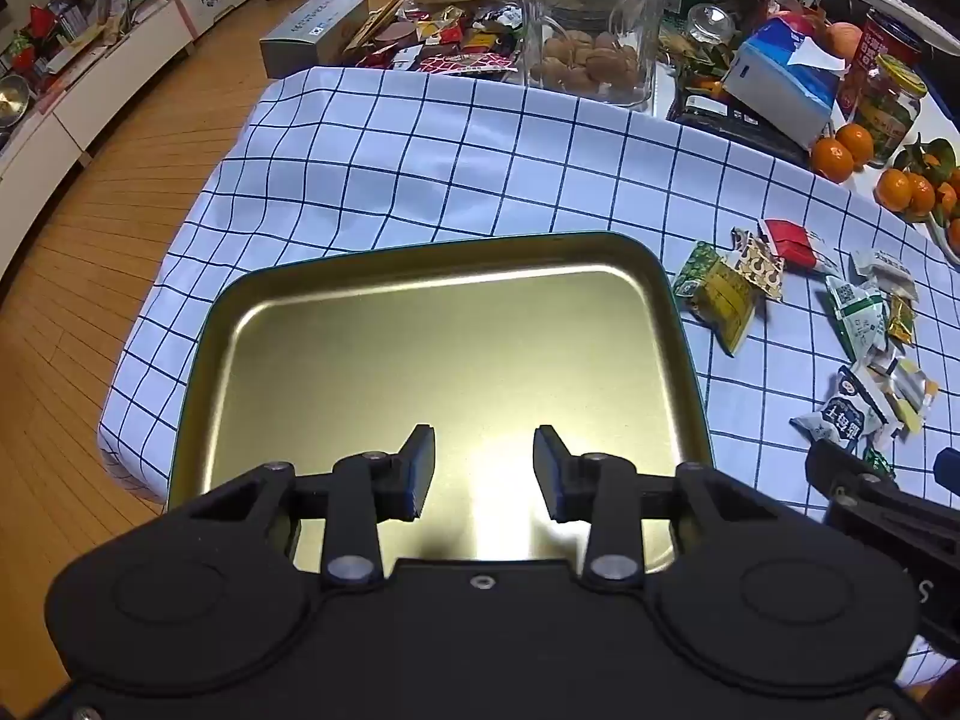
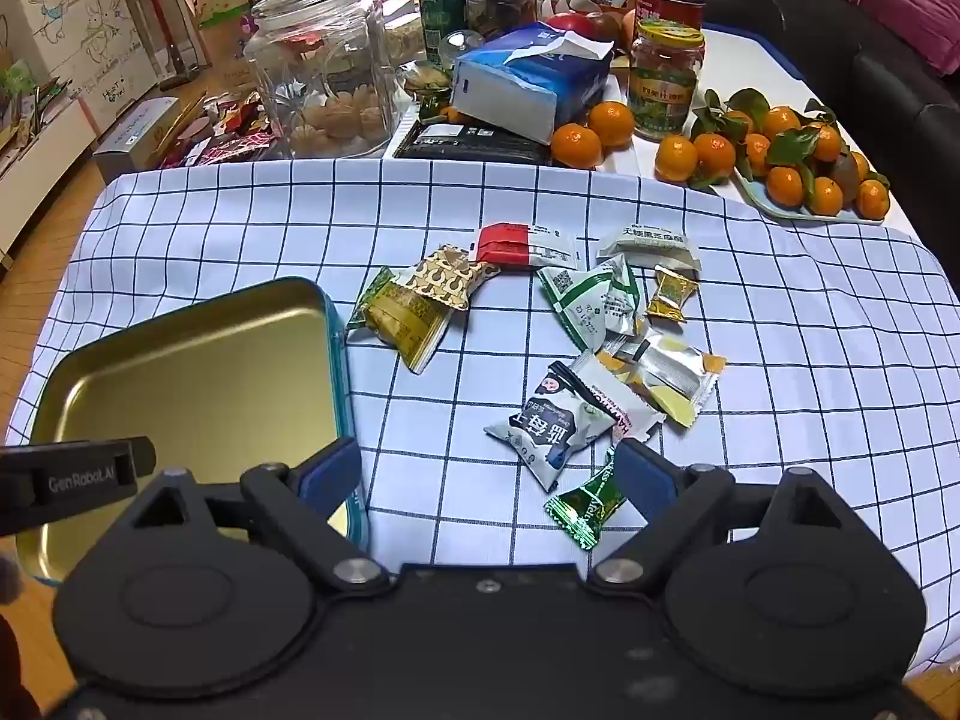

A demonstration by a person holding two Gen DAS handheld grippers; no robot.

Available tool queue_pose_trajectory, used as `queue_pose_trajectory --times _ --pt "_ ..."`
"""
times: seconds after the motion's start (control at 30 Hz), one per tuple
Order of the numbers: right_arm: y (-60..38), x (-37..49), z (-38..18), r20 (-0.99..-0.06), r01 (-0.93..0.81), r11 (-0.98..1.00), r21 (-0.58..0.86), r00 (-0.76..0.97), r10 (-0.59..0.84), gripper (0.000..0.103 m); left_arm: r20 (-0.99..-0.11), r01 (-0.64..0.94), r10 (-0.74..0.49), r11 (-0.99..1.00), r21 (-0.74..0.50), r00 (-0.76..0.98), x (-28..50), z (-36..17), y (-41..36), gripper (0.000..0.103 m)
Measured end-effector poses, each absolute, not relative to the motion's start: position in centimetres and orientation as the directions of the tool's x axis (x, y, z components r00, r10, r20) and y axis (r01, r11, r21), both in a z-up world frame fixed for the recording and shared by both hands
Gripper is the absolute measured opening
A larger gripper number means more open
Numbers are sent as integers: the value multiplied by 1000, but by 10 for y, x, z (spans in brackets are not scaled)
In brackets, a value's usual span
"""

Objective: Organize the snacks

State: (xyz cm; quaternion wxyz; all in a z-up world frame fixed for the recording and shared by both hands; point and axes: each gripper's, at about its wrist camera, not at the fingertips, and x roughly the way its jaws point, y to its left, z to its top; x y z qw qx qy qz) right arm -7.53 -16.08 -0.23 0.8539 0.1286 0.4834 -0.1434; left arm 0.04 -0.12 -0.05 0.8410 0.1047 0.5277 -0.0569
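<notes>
Left wrist view
- Landmark: gold tin tray (image 1: 372, 360), bare inside, lying on the checked cloth (image 1: 420, 138).
- Left gripper (image 1: 483, 468): hangs over the near half of the tray; jaws part-way apart, nothing between the pads.
- Snack pile (image 1: 840, 330): lies on the cloth to the right of the tray, well clear of its rim.
- Nearest packet to the tray: green and yellow packet (image 1: 717, 294), just beside the right rim, long axis slanting away from the tray.
- Legible writing: none resolvable on the packets in this view.

Right wrist view
- Right gripper (image 2: 486, 480): jaws spread wide, holding nothing; its left finger overlaps the tray's right rim in the picture, contact cannot be told.
- Tray (image 2: 180, 372): lies to the left of the right gripper.
- Green foil candy (image 2: 585, 507): right of the tray, just inside the gripper's right finger; long axis runs diagonally, roughly along the fingers.
- White and blue packet (image 2: 555, 429): just beyond the green foil candy, ahead of the open jaws.
- Nearer hand, judged: the right gripper is nearer the pile; the left is over the tray only.
- Move required, judged: a short shift right and down to straddle the candy across its narrow width.
- Legible writing: "GenRoboAI" on the left gripper's body (image 2: 78, 483); "HAWTHO…" partly readable on a white wrapper (image 2: 624, 414); other print is Chinese characters, too small to transcribe reliably.
</notes>
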Motion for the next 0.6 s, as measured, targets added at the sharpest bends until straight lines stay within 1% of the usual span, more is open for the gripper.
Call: queue_pose_trajectory --times 0.27,0.3,0.6 --pt "-159 -74 -3 -865 370 926 77 486 -122 96 -896 196 31 972 131 442 -1 1 -16 47" --pt "-160 -74 -3 -867 370 926 76 484 -122 96 -897 214 -4 971 102 442 -2 -1 -6 47" --pt "-158 -74 -3 -868 364 929 67 481 -126 96 -900 221 -5 970 101 435 -1 -1 -3 47"
